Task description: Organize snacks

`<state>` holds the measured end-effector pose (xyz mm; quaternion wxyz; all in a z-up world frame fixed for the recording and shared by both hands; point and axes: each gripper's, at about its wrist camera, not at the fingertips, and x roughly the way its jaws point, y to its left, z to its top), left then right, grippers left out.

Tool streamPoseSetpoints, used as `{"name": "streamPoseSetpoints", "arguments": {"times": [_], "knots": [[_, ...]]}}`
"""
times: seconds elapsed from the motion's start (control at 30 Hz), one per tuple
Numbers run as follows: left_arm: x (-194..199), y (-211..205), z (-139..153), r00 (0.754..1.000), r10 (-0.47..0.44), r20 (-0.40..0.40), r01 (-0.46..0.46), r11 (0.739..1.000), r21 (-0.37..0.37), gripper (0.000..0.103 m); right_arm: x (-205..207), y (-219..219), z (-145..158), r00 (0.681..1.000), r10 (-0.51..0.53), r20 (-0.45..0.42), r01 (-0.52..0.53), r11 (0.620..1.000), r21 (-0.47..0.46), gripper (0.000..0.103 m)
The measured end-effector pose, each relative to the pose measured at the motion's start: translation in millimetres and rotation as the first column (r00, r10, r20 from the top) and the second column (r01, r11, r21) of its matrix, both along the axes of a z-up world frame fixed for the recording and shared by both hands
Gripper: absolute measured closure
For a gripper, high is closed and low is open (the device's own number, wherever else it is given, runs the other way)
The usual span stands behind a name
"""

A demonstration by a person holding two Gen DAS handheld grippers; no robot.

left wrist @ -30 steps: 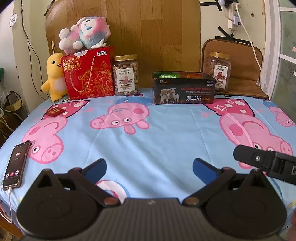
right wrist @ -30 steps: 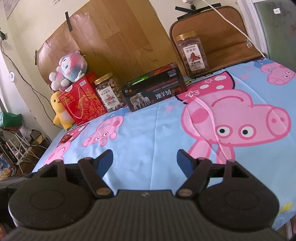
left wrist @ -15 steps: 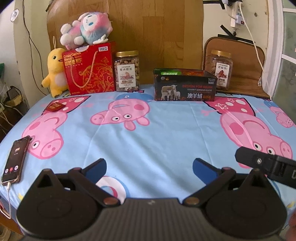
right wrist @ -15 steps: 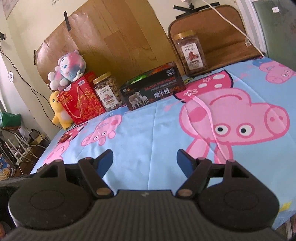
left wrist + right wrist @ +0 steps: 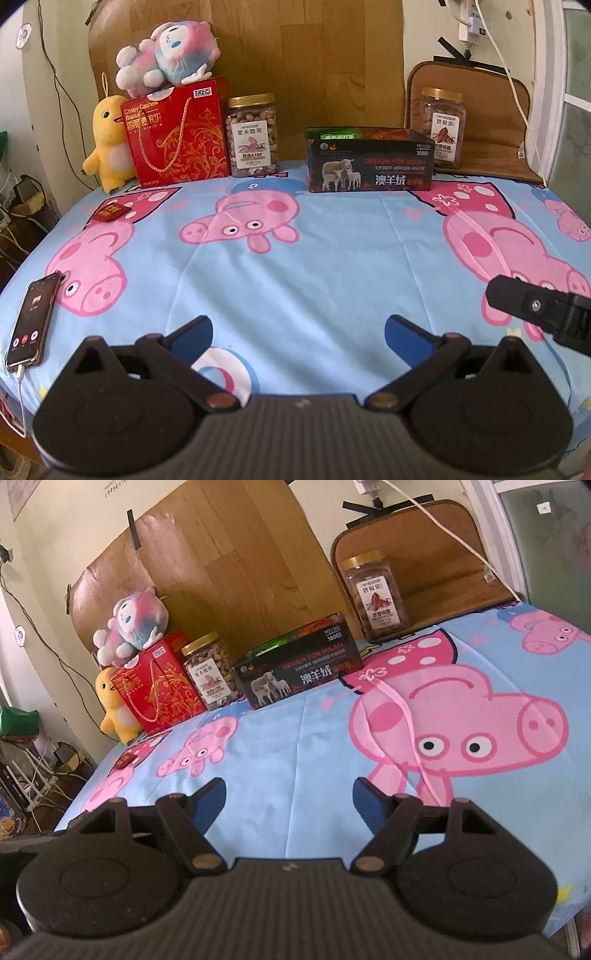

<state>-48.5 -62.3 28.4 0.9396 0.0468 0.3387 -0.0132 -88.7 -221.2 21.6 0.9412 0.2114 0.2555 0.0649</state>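
**Both grippers hanging wide over the near edge, snacks lined along the far edge**

The left gripper [image 5: 298, 328] and the right gripper [image 5: 289, 794] are hovering above the table [image 5: 332, 266] near its front edge, fingers spread and gripping nothing. Along the far edge the red biscuit box [image 5: 176, 136], the nut jar [image 5: 253, 136], the dark open box [image 5: 369, 160] and the second jar [image 5: 441, 127] are standing in a row. A small red packet [image 5: 110, 212] is lying near the far left corner. A phone [image 5: 31, 319] is resting at the left edge. The middle of the cloth is lying open between them.
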Motion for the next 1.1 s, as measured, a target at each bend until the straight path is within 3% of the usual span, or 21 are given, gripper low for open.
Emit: {"name": "streamPoseSetpoints", "arguments": {"times": [1.1], "knots": [[8.2,1.3,-5.7,0.999,0.015,-0.036,-0.015,1.0,0.003,0.0,4.9,5.8,1.6,1.0,0.024,-0.001,-0.024,0.999,-0.025,0.025]]}}
